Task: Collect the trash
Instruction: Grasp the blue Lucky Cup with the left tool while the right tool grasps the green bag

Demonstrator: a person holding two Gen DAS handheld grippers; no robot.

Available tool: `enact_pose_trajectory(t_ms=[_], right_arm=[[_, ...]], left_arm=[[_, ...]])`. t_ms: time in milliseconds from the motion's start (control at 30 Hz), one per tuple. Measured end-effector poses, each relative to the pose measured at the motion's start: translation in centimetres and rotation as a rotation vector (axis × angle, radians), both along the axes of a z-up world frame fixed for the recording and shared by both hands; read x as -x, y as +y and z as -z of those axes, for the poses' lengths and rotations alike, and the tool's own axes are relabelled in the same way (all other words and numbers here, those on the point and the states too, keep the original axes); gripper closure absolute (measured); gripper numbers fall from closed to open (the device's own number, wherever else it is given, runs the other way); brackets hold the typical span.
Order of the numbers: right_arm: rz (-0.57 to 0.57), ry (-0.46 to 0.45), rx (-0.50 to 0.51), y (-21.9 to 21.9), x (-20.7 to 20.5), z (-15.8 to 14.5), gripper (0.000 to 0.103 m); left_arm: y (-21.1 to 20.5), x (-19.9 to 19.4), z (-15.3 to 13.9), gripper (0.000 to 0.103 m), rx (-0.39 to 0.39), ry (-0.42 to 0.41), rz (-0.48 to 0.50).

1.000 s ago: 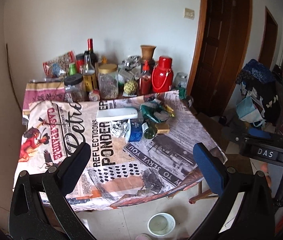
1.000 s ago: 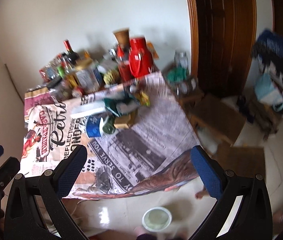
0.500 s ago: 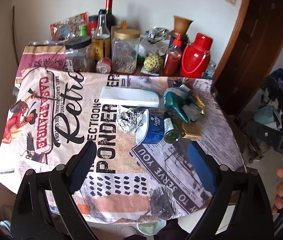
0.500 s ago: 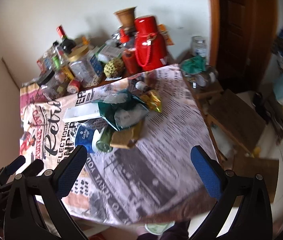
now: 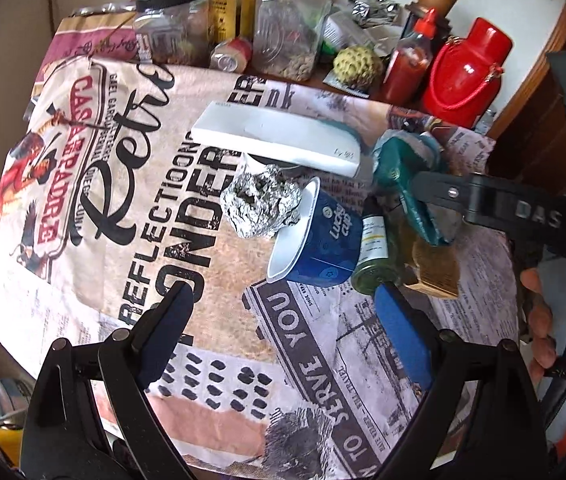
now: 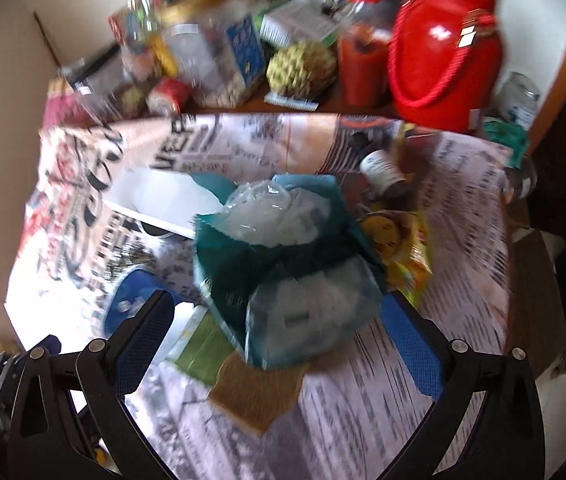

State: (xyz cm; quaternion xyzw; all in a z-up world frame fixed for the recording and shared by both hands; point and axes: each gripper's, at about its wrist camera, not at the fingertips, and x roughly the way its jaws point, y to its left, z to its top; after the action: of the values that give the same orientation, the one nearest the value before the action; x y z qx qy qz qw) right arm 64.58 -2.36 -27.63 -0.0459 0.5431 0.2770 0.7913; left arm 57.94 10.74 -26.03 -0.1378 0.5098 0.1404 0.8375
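Trash lies mid-table on a printed cloth (image 5: pixel 131 216): a crumpled foil ball (image 5: pixel 261 205), a tipped blue cup (image 5: pixel 319 240), a small green bottle (image 5: pixel 373 254), a white flat box (image 5: pixel 279 138), a teal plastic bag (image 5: pixel 407 168) and a brown card (image 5: pixel 437 272). My left gripper (image 5: pixel 283 320) is open and empty, just short of the cup. My right gripper (image 6: pixel 279 320) is open and empty, its fingers either side of the teal bag (image 6: pixel 283 260); the cup (image 6: pixel 135 300) and card (image 6: pixel 255 392) show below it.
Jars, bottles and a red flask (image 5: pixel 463 72) crowd the back of the table, with a green fruit (image 5: pixel 357 64) among them. A small bottle (image 6: pixel 383 168) lies beyond the bag. A dark wooden door (image 5: pixel 543 136) stands to the right.
Both grippers have moved forward and down toward the trash pile. The right one has closed in over the teal bag; its view is blurred by motion.
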Motion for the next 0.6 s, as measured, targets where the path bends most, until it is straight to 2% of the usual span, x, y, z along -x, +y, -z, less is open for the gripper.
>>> enact_pose_trajectory(t_ms=[67, 233, 333, 400, 467, 500, 600], right_arm=[[-0.012, 0.018, 0.018, 0.6, -0.7, 1.0, 0.002], [-0.020, 0.037, 0.018, 0.8, -1.5, 2.0, 0.005], [-0.017, 0.031, -0.002, 0.6, -1.6, 2.0, 0.009], [-0.029, 0.024, -0.006, 0.6, -1.7, 2.0, 0.023], [-0.032, 0.009, -0.004, 0.8, -1.7, 2.0, 0.029], [-0.029, 0.004, -0.008, 0.7, -1.7, 1.9, 0.036], [-0.045, 0.001, -0.019, 0.7, -1.5, 1.7, 0.051]], left_arm=[[0.0, -0.5, 0.8, 0.015, 0.014, 0.013, -0.021], [-0.3, -1.8, 2.5, 0.016, 0.047, 0.048, -0.052], [-0.5, -2.6, 3.1, 0.016, 0.030, 0.059, -0.062], [-0.7, -3.1, 3.4, 0.019, 0.013, 0.066, -0.067], [-0.7, -3.4, 3.7, 0.027, 0.000, 0.068, -0.076], [-0.7, -3.6, 3.8, 0.030, -0.006, 0.068, -0.080], [-0.7, -3.9, 3.7, 0.046, -0.014, 0.063, -0.075]])
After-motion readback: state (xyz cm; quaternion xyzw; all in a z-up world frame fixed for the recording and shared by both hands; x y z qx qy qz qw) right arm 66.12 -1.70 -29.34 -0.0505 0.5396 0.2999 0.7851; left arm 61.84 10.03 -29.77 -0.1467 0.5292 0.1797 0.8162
